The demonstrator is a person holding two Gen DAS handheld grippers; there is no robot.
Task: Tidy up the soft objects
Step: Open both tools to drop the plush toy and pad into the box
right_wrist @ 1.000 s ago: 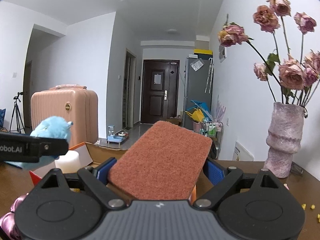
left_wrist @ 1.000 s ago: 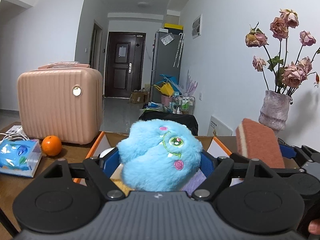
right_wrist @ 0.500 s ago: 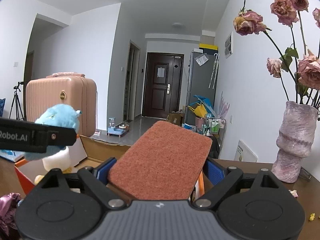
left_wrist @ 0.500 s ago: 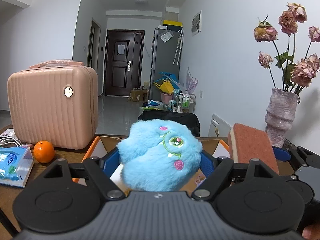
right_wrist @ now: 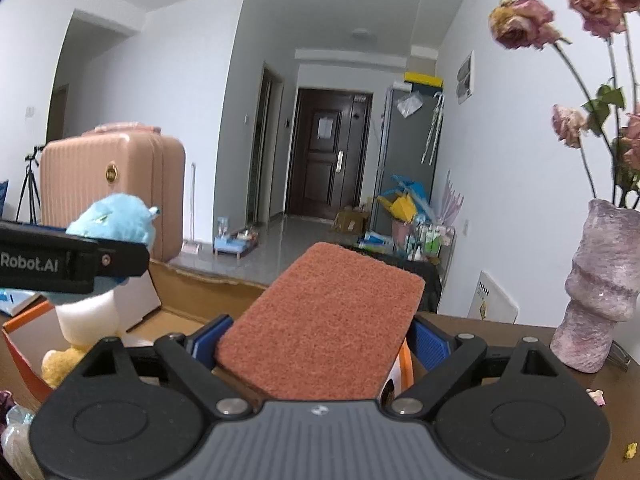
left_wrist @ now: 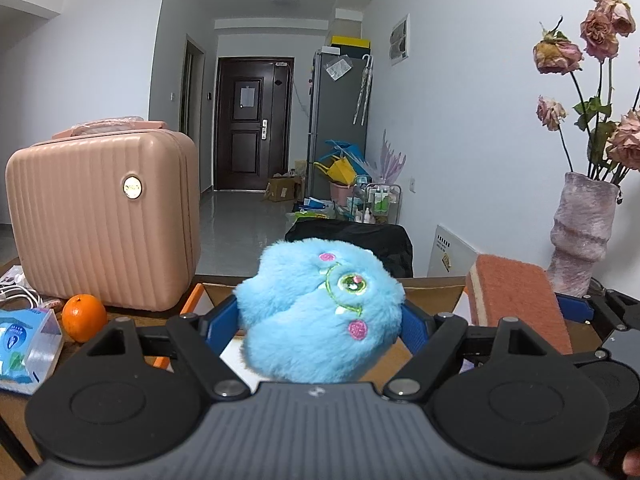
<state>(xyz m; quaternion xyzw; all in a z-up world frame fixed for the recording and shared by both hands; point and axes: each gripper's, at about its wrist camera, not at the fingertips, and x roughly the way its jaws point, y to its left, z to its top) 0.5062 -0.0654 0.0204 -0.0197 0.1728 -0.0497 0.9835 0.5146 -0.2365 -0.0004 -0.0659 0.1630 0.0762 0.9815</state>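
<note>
Since the frame a second earlier both grippers had lifted slightly while keeping their loads, so that in the left wrist view the pink suitcase (left_wrist: 102,220) and the orange (left_wrist: 84,317) sat further toward the left edge and the vase (left_wrist: 582,236) had drifted right; the grips themselves had not changed.

At the lower centre of the left wrist view the left gripper (left_wrist: 320,316) was clamped on the blue plush toy (left_wrist: 320,312); the toy filled the whole gap between the two blue finger pads (left_wrist: 219,320), bulging above and ahead of them, its embroidered green eye turned up and to the right; it hung over the open cardboard box (left_wrist: 424,285), whose orange-edged flap showed at the left.

In the right wrist view the right gripper (right_wrist: 320,340) was closed on the scouring sponge (right_wrist: 320,324); the sponge lay flat between the pads, its rust-coloured rough face up, its far end jutting well beyond the fingertips toward the upper right; its near end reached back to the gripper body.

At the right of the left view the same sponge (left_wrist: 516,304) appeared just beside the toy, its pale foam layer visible on the left edge; at the left of the right view the toy (right_wrist: 116,220) showed behind the left gripper's black arm; a tissue pack (left_wrist: 24,352) lay at the lower left of the left view, near the orange.
</note>
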